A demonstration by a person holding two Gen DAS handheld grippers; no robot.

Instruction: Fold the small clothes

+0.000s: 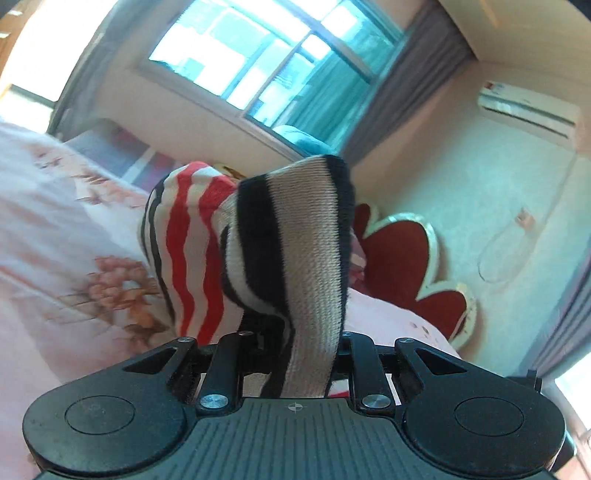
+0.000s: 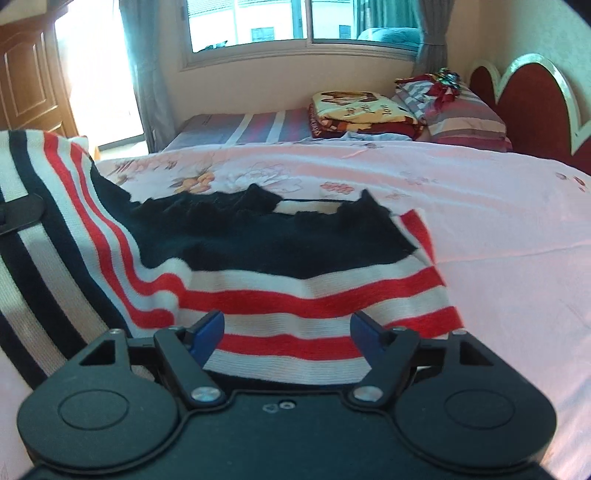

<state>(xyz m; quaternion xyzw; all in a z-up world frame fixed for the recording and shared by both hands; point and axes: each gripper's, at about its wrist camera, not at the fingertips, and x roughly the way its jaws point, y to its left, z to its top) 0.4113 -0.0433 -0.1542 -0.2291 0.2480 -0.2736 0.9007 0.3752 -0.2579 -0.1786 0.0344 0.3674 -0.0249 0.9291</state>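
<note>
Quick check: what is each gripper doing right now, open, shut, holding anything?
Left gripper: shut on the striped garment, an edge lifted off the bed.
Right gripper: open, holding nothing, jaws spread over the garment.

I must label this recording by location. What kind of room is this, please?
Most likely a bedroom in a home. A wide bed with a pink floral sheet fills the view, a red scalloped headboard stands at its end, and a folded blanket and a striped pillow lie below the curtained window.

Red, white and black striped knit garment [image 2: 295, 280] on pink floral bedsheet [image 2: 498, 229], folded patterned blanket [image 2: 354, 114] behind, red scalloped headboard [image 2: 532, 96] at right.
</note>
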